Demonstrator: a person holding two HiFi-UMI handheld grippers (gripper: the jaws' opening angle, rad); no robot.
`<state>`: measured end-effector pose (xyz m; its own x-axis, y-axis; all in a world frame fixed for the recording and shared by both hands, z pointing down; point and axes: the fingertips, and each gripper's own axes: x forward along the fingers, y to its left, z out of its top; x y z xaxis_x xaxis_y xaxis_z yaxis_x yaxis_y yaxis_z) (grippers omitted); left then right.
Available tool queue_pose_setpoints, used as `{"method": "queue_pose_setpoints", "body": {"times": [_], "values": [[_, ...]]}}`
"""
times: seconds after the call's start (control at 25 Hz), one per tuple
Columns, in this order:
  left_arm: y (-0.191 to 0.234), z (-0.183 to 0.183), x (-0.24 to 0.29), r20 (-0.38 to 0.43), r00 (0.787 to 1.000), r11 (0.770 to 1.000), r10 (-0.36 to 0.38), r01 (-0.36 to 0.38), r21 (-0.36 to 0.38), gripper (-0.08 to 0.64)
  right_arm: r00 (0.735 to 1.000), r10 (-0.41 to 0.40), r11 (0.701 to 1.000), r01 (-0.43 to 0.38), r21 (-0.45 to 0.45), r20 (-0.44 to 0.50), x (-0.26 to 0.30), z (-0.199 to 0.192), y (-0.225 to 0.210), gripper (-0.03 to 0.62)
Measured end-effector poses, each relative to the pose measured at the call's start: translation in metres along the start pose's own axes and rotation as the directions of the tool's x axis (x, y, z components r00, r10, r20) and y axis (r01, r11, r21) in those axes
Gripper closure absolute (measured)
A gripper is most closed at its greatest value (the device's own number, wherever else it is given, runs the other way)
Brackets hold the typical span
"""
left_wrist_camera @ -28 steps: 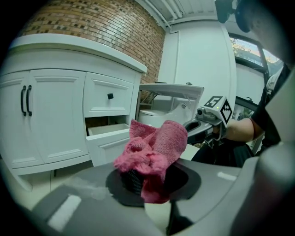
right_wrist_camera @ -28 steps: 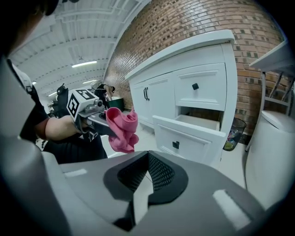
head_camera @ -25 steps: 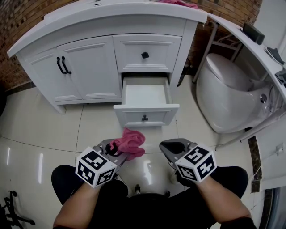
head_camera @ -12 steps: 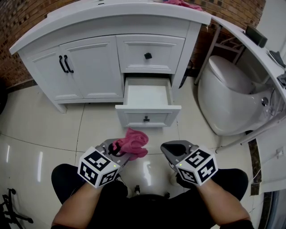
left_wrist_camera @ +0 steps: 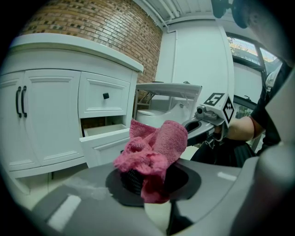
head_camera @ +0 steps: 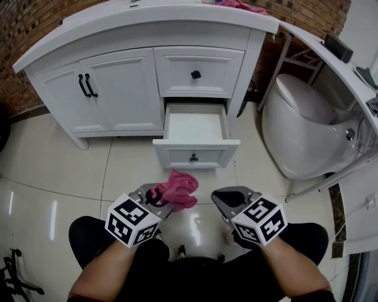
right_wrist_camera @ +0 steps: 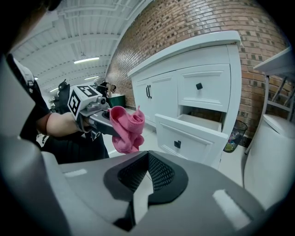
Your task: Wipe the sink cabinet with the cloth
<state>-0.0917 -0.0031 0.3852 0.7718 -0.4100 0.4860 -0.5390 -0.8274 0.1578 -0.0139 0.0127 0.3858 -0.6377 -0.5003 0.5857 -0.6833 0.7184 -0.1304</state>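
Observation:
The white sink cabinet (head_camera: 118,88) stands ahead, its lower right drawer (head_camera: 195,133) pulled out and empty. A crumpled pink cloth (head_camera: 176,190) is held over the floor tiles, and my left gripper (head_camera: 162,202) is shut on it. In the left gripper view the cloth (left_wrist_camera: 152,154) bunches up between the jaws, with the cabinet (left_wrist_camera: 50,115) behind it. My right gripper (head_camera: 227,199) hovers beside the left one with its jaws closed and nothing between them. The right gripper view shows the cloth (right_wrist_camera: 125,129) to the left and the open drawer (right_wrist_camera: 189,133) ahead.
A white toilet (head_camera: 307,130) stands to the right of the cabinet, under a white shelf (head_camera: 336,65). More pink fabric (head_camera: 239,5) lies on the cabinet top. A small bin (right_wrist_camera: 233,136) sits between cabinet and toilet. Glossy floor tiles (head_camera: 53,165) spread in front.
Both grippers have drifted slightly; the left one with the cloth has shifted a little to the right and towards me. The drawer stays open.

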Motion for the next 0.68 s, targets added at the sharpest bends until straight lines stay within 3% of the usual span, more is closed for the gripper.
{"method": "queue_pose_setpoints", "body": {"times": [0.68], "values": [[0.0021, 0.0025, 0.0001, 0.018, 1.000, 1.000, -0.001, 0.001, 0.003, 0.466, 1.000, -0.016, 1.000, 0.016, -0.003, 0.019, -0.0041, 0.0061, -0.0053, 0.587]]}}
